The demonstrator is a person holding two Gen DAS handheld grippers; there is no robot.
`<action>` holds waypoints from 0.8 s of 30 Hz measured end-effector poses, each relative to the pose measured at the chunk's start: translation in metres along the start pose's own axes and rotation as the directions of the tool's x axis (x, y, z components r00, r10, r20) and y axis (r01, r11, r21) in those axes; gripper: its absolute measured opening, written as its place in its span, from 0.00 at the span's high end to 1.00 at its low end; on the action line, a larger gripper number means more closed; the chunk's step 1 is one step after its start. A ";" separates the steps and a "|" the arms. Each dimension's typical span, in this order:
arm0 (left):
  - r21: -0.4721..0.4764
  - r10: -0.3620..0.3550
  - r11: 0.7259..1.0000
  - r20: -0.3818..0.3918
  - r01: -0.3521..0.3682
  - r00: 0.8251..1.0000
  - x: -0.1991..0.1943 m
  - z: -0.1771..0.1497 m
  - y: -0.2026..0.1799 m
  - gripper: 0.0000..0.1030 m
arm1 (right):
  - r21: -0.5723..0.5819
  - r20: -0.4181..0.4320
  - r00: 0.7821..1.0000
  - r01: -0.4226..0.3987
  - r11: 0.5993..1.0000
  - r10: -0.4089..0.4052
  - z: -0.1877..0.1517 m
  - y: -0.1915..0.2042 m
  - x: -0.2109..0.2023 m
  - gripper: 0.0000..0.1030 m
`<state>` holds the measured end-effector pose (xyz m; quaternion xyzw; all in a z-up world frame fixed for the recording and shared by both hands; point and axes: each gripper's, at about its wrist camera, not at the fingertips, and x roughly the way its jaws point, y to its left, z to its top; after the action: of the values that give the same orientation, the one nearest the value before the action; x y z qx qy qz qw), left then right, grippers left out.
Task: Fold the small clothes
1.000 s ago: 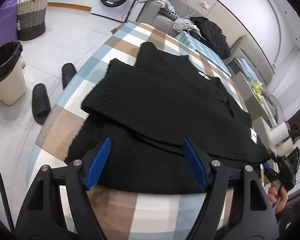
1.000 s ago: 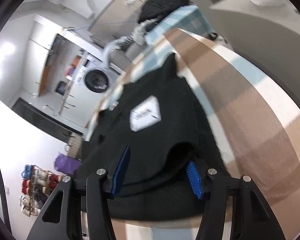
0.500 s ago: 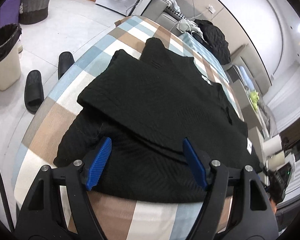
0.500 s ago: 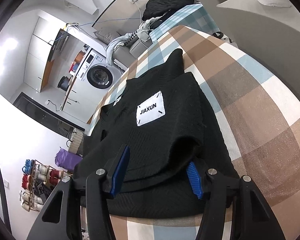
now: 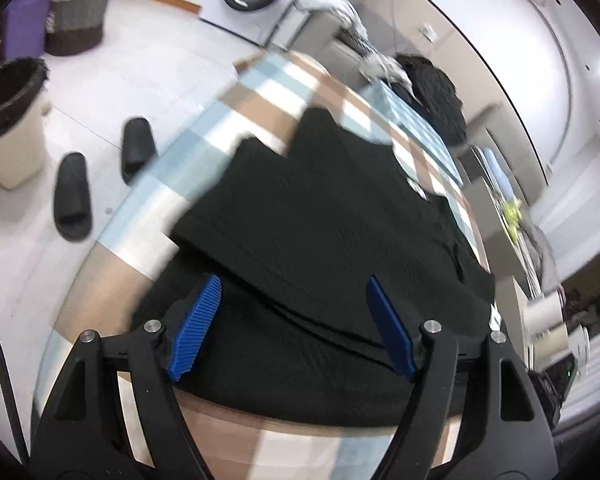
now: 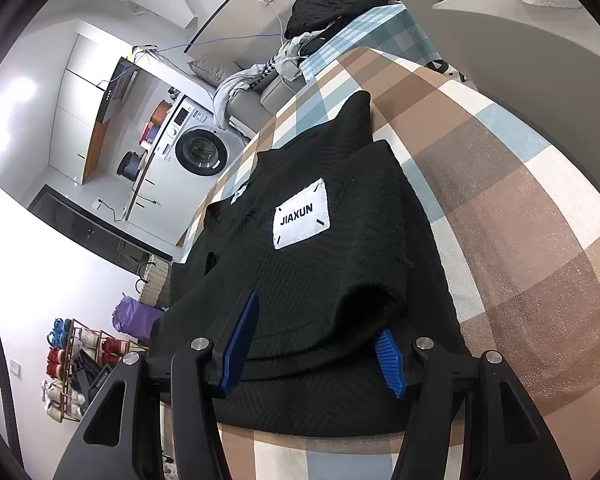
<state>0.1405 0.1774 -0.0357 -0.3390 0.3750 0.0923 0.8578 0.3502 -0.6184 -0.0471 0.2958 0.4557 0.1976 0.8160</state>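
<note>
Mid-fold: black knit garment (image 6: 324,280) with white JIAXUN patch (image 6: 301,214), lying partly folded on checked tablecloth (image 6: 520,240). Left gripper (image 5: 292,320) spread wide over near hem, pinching nothing. Right gripper (image 6: 320,344) part-open astride folded edge; actual pinch unclear. Next, probably: gripping that edge for another fold.

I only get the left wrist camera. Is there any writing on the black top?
Observer: Yes. The right wrist view shows a white patch on the black top that reads JIAXUN.
Operator: Where is the right gripper?
Observer: The right gripper straddles a raised fold at the top's near edge. I cannot tell if it pinches.
Operator: Any shoes besides the slippers?
Observer: Yes, a shoe rack on the floor holds red and white shoes.
</note>
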 end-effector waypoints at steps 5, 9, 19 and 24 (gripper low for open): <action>-0.018 0.091 0.996 0.017 -0.091 0.996 0.007 0.021 0.023 0.30 | 0.003 -0.002 1.000 0.000 1.000 0.000 0.001 -0.002 0.000 0.45; -0.033 0.079 0.996 -0.014 -0.080 0.997 0.025 0.033 0.032 0.31 | 0.005 -0.004 1.000 0.003 1.000 -0.003 0.002 -0.002 0.002 0.45; 0.098 0.019 0.995 0.015 -0.020 1.000 0.036 0.040 -0.003 0.62 | 0.006 0.006 1.000 0.009 1.000 -0.009 0.004 -0.002 0.000 0.45; 0.040 0.031 0.999 0.020 -0.032 0.999 0.043 0.042 0.011 0.89 | 0.021 0.030 0.999 0.018 1.000 -0.018 0.007 -0.006 0.000 0.45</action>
<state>0.1904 0.2087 -0.0510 -0.3147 0.3739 0.1016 0.8665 0.3571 -0.6252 -0.0484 0.3031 0.4479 0.1808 0.8214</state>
